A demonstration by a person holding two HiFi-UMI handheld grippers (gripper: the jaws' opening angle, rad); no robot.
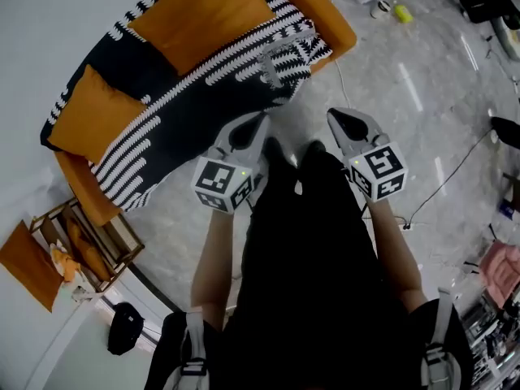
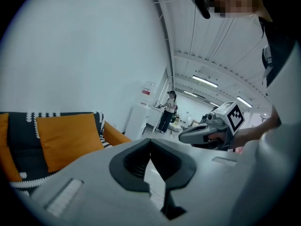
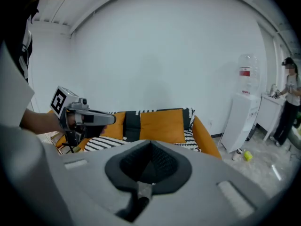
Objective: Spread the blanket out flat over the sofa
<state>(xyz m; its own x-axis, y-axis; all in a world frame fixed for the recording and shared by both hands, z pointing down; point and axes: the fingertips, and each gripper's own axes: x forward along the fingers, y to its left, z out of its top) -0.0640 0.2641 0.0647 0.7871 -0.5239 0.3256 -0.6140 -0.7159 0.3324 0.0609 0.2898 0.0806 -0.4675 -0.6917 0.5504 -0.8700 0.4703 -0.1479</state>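
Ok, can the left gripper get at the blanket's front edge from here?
Probably yes. The left gripper hangs empty just short of the blanket edge draped over the sofa front, with only bare floor between. Its jaws look closed, so they would need opening first.

A living-room corner staged in a lab-like hall: an orange sofa point(image 1: 323, 8) against bare white walls point(image 3: 155, 55), cables point(image 1: 452, 175) trailing over the glossy floor point(image 1: 390, 80), strip lights point(image 2: 204, 81) overhead, and a water dispenser point(image 3: 242, 119) by the wall.
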